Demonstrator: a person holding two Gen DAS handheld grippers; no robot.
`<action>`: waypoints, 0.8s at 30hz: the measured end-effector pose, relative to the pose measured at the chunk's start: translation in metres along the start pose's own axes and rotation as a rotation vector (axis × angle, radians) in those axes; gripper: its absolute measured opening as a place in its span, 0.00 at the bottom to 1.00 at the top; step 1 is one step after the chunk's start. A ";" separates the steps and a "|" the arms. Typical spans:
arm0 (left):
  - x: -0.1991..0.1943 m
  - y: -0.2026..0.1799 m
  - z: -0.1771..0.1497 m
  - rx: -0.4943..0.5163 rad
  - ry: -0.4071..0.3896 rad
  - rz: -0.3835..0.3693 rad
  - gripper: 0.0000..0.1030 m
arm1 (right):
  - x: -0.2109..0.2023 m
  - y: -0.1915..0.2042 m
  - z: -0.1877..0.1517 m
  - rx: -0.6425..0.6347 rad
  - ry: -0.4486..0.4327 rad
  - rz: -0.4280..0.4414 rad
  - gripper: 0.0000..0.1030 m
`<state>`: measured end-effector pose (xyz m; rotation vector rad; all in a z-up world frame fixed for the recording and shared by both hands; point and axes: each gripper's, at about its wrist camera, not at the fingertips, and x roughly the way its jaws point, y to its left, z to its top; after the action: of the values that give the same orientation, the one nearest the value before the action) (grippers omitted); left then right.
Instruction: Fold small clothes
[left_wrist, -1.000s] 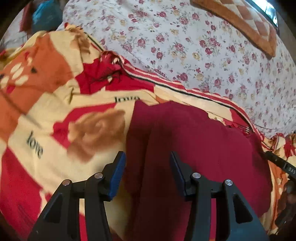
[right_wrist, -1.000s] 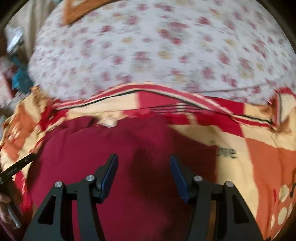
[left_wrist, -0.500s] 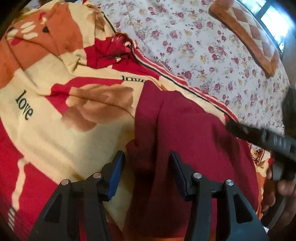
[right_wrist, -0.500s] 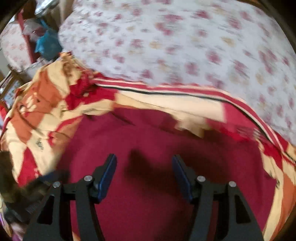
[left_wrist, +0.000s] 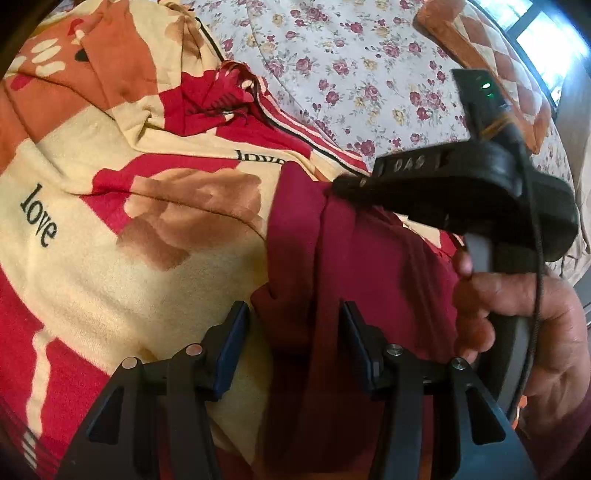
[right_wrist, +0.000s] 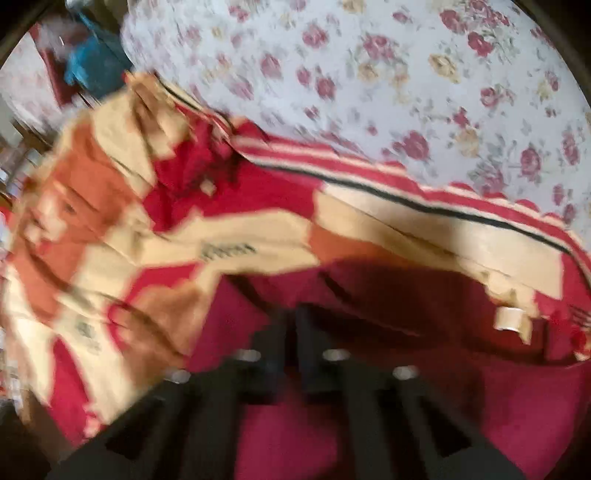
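On the patterned blanket (left_wrist: 110, 295) the maroon garment (left_wrist: 369, 266) runs lengthwise away from the left gripper (left_wrist: 291, 339), whose parted jaws straddle its near edge. The right gripper (right_wrist: 291, 332) has just snapped closed on a fold at the far end.

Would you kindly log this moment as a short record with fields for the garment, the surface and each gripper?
garment: dark red cloth, partly folded, lying on the blanket
surface: "love" blanket over a floral sheet
left gripper: open, jaws astride a bunched edge of the cloth, not pressing it
right gripper: jaws just closed; tips at the cloth's far fold, whether they pinch it is unclear
right hand: holds the gripper's handle
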<state>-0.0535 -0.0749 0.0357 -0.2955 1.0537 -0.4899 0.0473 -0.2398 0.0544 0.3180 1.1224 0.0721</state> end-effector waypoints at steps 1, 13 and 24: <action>0.001 -0.001 0.000 0.003 -0.001 0.004 0.30 | -0.003 0.001 0.001 0.000 -0.012 0.006 0.04; 0.003 -0.006 -0.001 0.034 -0.012 0.034 0.30 | -0.016 0.002 -0.011 -0.022 -0.026 0.080 0.31; 0.003 -0.005 0.000 0.030 -0.011 0.030 0.30 | -0.004 -0.041 -0.028 0.031 -0.013 -0.129 0.31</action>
<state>-0.0533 -0.0813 0.0355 -0.2554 1.0378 -0.4760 0.0164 -0.2741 0.0347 0.2723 1.1291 -0.0611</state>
